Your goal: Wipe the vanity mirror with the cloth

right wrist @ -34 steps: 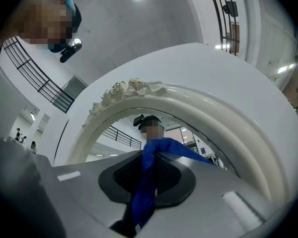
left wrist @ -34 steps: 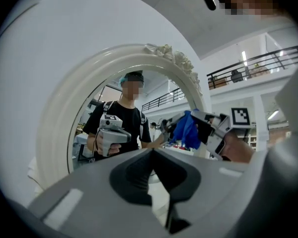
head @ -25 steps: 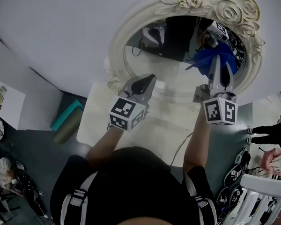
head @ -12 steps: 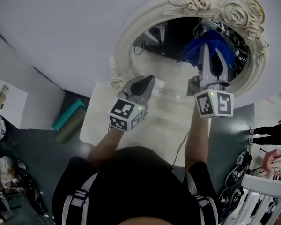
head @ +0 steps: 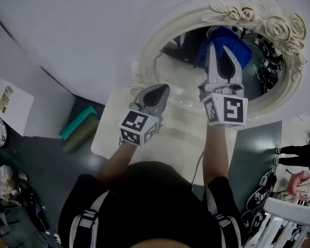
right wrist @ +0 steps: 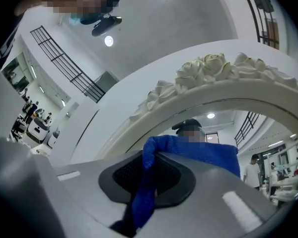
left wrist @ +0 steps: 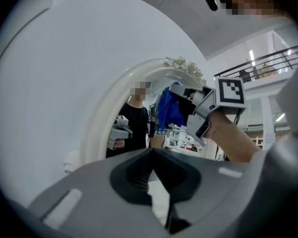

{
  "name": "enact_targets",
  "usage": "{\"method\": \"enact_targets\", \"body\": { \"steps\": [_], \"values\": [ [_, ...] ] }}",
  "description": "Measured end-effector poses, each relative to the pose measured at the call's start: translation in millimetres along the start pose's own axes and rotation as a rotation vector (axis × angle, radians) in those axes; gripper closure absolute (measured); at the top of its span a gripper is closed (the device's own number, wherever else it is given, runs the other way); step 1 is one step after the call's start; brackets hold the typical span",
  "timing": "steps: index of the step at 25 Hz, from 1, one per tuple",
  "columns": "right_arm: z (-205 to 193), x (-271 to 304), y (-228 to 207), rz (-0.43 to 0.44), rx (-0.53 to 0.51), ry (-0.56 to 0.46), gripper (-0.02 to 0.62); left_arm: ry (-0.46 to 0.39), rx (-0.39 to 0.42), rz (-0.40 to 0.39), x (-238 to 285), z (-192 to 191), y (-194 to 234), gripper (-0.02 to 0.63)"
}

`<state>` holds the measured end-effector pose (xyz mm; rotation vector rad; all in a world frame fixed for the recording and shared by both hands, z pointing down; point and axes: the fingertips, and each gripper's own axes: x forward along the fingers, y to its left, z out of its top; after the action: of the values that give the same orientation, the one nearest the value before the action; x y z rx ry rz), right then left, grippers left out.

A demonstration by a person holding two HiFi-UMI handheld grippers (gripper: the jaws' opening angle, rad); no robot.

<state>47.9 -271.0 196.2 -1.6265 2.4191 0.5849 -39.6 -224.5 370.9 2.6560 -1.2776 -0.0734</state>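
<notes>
An oval vanity mirror with a cream frame (head: 144, 56) carved with roses stands at the back of a white table. My right gripper (head: 220, 48) is shut on a blue cloth (head: 225, 37) and holds it against the upper part of the glass. In the right gripper view the cloth (right wrist: 198, 152) hangs down between the jaws of the right gripper (right wrist: 149, 157), under the frame's roses (right wrist: 208, 68). My left gripper (head: 161, 88) is shut with nothing in it, low near the frame's bottom left. The left gripper view shows the left gripper (left wrist: 151, 151), the frame (left wrist: 102, 128), the cloth (left wrist: 169, 108) and the right gripper (left wrist: 176, 89).
The mirror stands on a white tabletop (head: 170, 138). On the dark floor to the left lie a teal roll (head: 77, 124) and a white box (head: 10, 106). A white chair (head: 294, 216) and a person's arm (head: 298, 151) are at the right edge.
My right gripper has carried the blue cloth up and to the left across the glass, towards the top of the mirror. The left gripper has stayed in place.
</notes>
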Motion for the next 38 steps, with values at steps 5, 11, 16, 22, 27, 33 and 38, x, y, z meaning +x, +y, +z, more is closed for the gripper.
{"method": "enact_targets", "body": {
  "steps": [5,11,16,22,27,33,38],
  "values": [
    [-7,10,20,0.023,-0.024,0.021,0.557,0.000,-0.009,0.004,-4,-2,8,0.600],
    [-22,25,53,0.063,-0.066,0.055,0.557,0.005,-0.025,0.012,-11,-7,20,0.600],
    [-38,34,76,0.094,-0.092,0.078,0.557,0.008,-0.043,0.030,-18,-13,32,0.600],
    [-50,37,93,0.114,-0.079,0.090,0.558,0.018,-0.053,0.035,-26,-20,32,0.600],
    [-36,12,76,0.146,-0.036,0.039,0.557,0.019,-0.045,0.037,-26,-17,1,0.600],
    [0,-35,55,0.113,0.072,-0.104,0.557,0.021,-0.013,0.028,-27,-15,-24,0.600],
    [-7,-57,53,0.076,0.285,-0.140,0.557,0.047,-0.026,0.007,-32,-26,0,0.600]
  ]
}}
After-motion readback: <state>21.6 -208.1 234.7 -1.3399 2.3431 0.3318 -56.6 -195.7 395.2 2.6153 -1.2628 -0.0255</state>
